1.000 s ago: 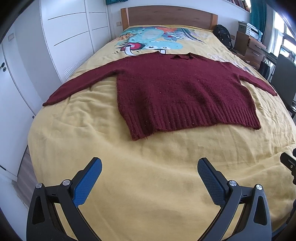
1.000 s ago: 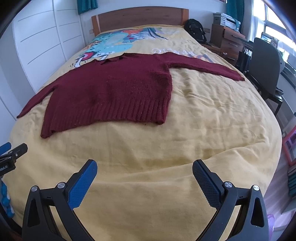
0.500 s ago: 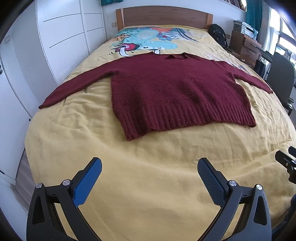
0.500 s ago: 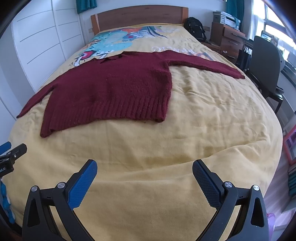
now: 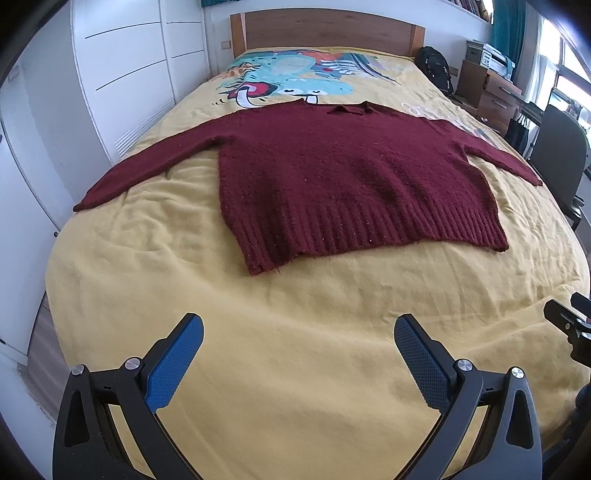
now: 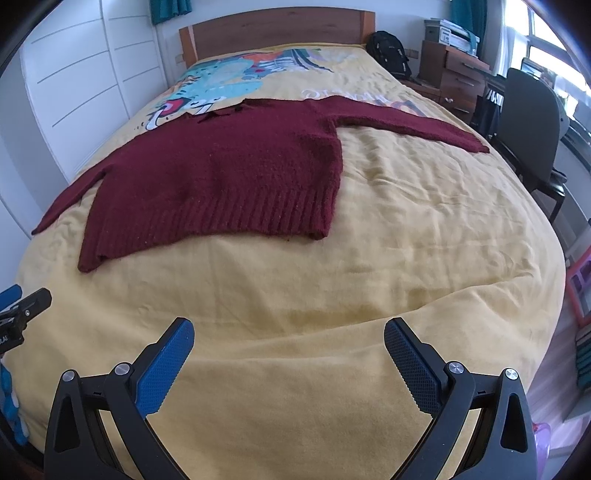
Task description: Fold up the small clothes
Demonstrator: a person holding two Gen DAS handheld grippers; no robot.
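Yellow bedcover [image 5: 295,369] fills both views; white wardrobe [image 5: 122,74] upper left, wooden headboard [image 5: 325,27] top centre, drawers [image 6: 454,77], black backpack [image 6: 388,55] & 1 chair [image 6: 528,122] upper right. 1 maroon sweater [image 5: 351,184] lies flat mid-frame, both sleeves spread, nothing over it. Left gripper [image 5: 298,330] & right gripper [image 6: 289,334] at bottom, both wide open, empty, well short of sweater hem.

You are getting bright, even daylight coming in from the window [image 5: 569,85] on the right, which is blowing out to white glare. Shadows are staying soft on the bed [image 6: 406,229]. Fisheye distortion is bending the wardrobe [image 5: 122,74] and darkening the corners; the centre is reading sharp, the edges slightly smeared.
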